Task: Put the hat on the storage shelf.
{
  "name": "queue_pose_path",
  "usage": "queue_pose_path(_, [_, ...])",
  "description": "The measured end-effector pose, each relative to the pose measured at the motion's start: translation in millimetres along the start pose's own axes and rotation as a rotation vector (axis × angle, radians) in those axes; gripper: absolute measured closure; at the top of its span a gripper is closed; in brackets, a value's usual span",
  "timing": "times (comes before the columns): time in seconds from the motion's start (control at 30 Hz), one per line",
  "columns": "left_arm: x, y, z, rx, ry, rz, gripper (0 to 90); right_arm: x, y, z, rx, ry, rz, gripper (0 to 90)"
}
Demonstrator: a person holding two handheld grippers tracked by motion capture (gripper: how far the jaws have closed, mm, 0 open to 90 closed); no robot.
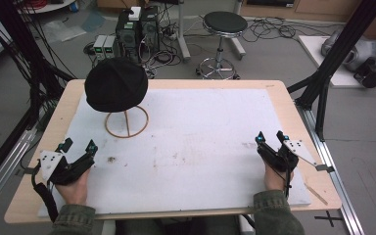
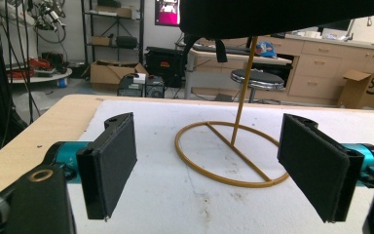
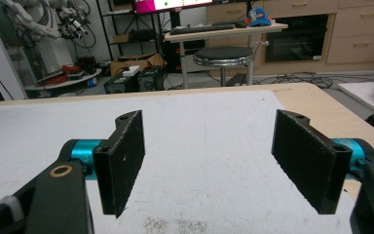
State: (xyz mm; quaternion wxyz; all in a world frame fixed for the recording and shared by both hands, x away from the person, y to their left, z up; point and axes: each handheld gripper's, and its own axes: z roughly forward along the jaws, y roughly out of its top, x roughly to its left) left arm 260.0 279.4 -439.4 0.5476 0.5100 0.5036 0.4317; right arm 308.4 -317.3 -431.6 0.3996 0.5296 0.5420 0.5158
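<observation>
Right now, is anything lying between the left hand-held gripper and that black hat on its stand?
Nothing but bare, slightly stained white mat, as the high view shows, between the left hand-held gripper and the black hat.

A wooden table (image 1: 284,105) carries a white foam sheet (image 1: 200,147) with faint stains. At its far left a black hat (image 1: 116,84) sits on a thin wire stand (image 1: 127,123) with a ring base. The left gripper (image 1: 78,145) rests near the left edge, jaws apart with nothing between them, near the stand. The right gripper (image 1: 268,137) sits at the near right, jaws also apart. On the floor beyond stands 1 black stool (image 1: 223,24).
</observation>
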Motion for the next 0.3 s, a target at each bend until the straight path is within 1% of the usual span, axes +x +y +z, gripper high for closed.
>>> queue_pose_path(0.3, [0.6,-0.6,1.1,0.010,-0.005,-0.005,22.3,-0.7,-1.0,1.7,0.022,0.006,0.003,27.5])
